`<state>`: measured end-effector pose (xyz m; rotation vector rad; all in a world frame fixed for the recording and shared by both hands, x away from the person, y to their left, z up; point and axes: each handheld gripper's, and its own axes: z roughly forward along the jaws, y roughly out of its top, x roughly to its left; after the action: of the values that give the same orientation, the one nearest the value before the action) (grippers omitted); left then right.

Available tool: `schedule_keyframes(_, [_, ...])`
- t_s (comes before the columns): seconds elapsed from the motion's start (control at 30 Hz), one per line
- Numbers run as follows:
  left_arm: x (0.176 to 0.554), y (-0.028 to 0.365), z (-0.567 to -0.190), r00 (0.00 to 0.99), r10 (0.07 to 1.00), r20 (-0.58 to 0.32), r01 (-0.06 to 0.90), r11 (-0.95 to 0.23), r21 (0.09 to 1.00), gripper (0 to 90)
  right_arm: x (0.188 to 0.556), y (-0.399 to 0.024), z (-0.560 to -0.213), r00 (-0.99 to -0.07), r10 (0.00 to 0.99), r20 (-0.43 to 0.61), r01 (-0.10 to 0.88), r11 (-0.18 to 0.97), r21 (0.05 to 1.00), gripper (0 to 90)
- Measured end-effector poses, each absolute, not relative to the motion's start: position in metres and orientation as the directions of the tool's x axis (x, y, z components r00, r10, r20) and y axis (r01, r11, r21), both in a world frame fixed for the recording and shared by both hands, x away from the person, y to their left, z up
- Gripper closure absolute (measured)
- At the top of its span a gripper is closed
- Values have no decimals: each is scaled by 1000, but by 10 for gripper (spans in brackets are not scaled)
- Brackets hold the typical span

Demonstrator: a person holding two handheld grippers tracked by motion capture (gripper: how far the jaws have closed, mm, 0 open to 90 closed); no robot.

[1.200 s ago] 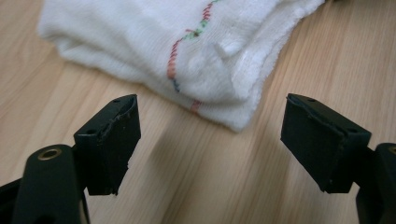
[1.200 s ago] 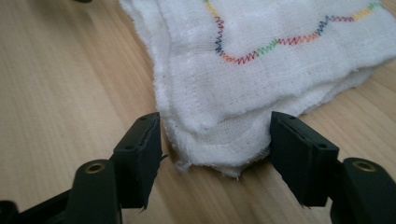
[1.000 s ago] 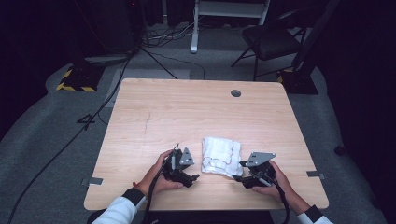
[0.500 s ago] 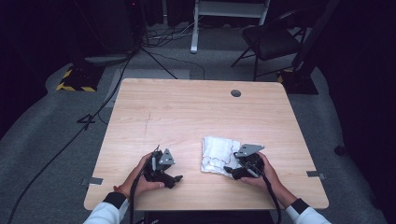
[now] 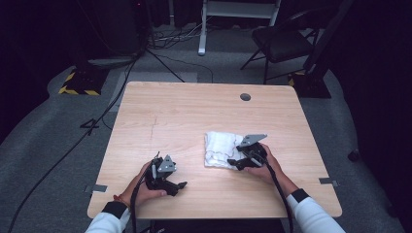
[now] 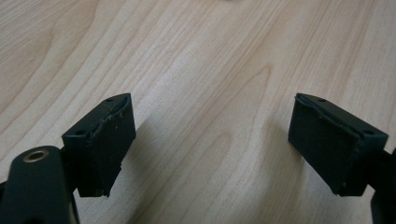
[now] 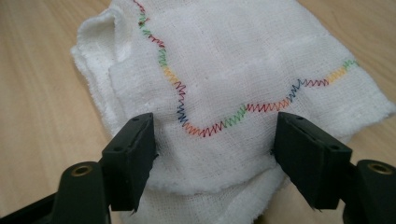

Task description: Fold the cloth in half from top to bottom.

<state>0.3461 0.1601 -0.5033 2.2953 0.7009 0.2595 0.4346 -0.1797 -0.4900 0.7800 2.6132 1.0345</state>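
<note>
A folded white cloth with a wavy line of many-coloured stitching lies on the wooden table, right of the middle. My right gripper is at the cloth's near right corner. Its jaws have just been closing a little but still stand apart, with the cloth's corner between them. My left gripper rests low near the table's front edge, well left of the cloth. It is open over bare wood.
A round dark grommet sits in the table's far right part. Tape tabs mark the table's side edges. On the floor beyond are a black chair, cables and a yellow-black striped base.
My left hand has slid left, away from the cloth, toward the front edge. My right hand has moved left and farther up the table, bringing its jaws onto the cloth's corner.
</note>
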Motion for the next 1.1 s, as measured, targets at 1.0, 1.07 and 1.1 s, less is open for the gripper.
schedule_keyframes(1.0, [349,158,-503,829,559,-15,414,-596,688,150,480,-155,-474,-829,555,-66,405,678,613,306])
schedule_keyframes(1.07, [349,158,-503,829,559,-15,415,-596,688,150,479,-157,-471,-827,558,-74,403,679,614,306])
schedule_keyframes(1.1, [349,158,-503,829,559,-15,414,-596,688,150,478,-158,-469,-827,556,-78,400,680,614,306])
